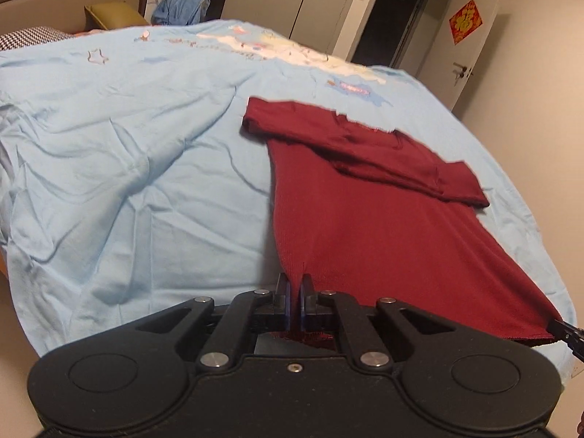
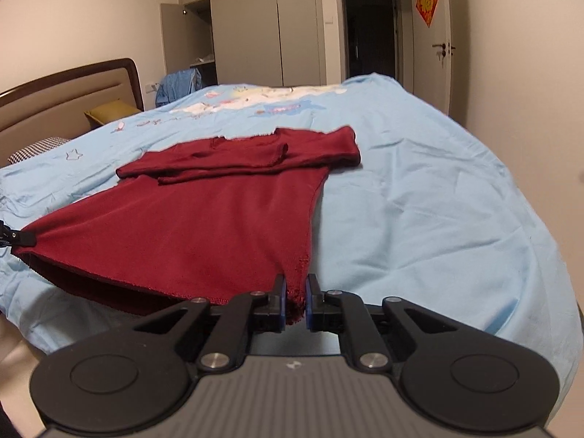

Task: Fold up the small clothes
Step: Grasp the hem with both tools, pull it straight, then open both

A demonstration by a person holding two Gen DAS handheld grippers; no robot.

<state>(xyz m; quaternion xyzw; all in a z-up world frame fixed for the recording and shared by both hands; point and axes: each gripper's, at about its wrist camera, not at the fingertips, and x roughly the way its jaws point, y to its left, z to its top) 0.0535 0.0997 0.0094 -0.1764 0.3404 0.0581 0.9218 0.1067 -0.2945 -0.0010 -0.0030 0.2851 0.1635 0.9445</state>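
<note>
Bedroom, blue bedsheet (image 2: 419, 200), wardrobe (image 2: 248, 25), red sweater (image 2: 204, 219)

Red sweater (image 2: 204, 226) hem (lifted) in right gripper (image 2: 295, 297)

Your room is lit by soft indoor light from above, a bit warm and not very bright. Your pictures bend at the edges like a fishbowl, so the door (image 2: 440, 58) and walls lean, and the corners go dark. The far doorway (image 2: 370, 33) is black inside. In your left view the far edge of the red sweater (image 1: 383, 219) looks smeared and jagged. The same edge is fuzzy in your right view. A soft shadow sits under the sweater's lifted hem. There is no strong glare.
</note>
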